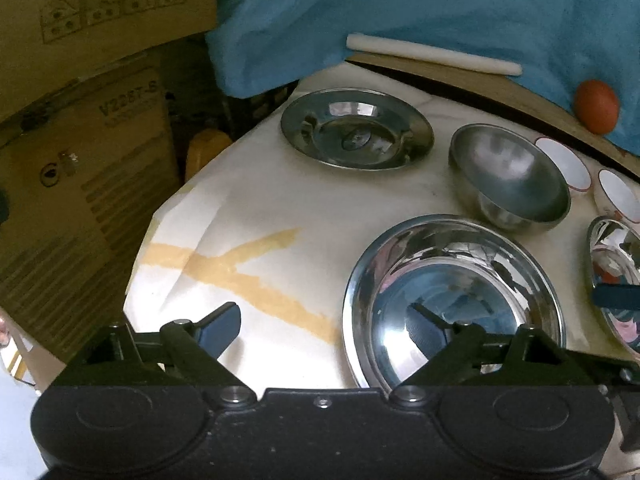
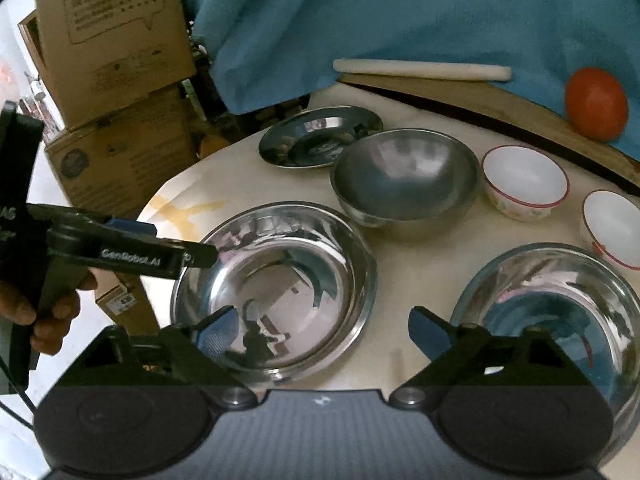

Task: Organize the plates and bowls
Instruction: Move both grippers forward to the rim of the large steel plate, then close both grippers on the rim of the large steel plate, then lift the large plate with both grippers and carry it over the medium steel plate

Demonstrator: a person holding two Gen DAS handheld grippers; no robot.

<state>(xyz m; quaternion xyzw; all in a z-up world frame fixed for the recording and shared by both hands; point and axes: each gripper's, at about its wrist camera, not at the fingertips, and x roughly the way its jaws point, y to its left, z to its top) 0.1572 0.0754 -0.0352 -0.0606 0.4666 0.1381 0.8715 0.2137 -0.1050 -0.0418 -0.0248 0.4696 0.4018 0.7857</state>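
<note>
Both grippers spread wide over the table, gripping nothing.
Left gripper [image 1: 332, 320] straddles the near rim of a steel bowl [image 1: 456, 296] at lower right; right gripper [image 2: 322, 330] hangs between that bowl [image 2: 276, 280] and another [image 2: 560, 304]. Beyond: a dull bowl [image 2: 404, 176], two white bowls [image 2: 524, 180], then a plate [image 2: 320, 136] at centre top.

left claw [image 2: 200, 258]: "GenRobot.AI" | cardboard box [image 1: 80, 168]: "V228T-S" | upper box [image 1: 112, 0]: handling symbols
</note>
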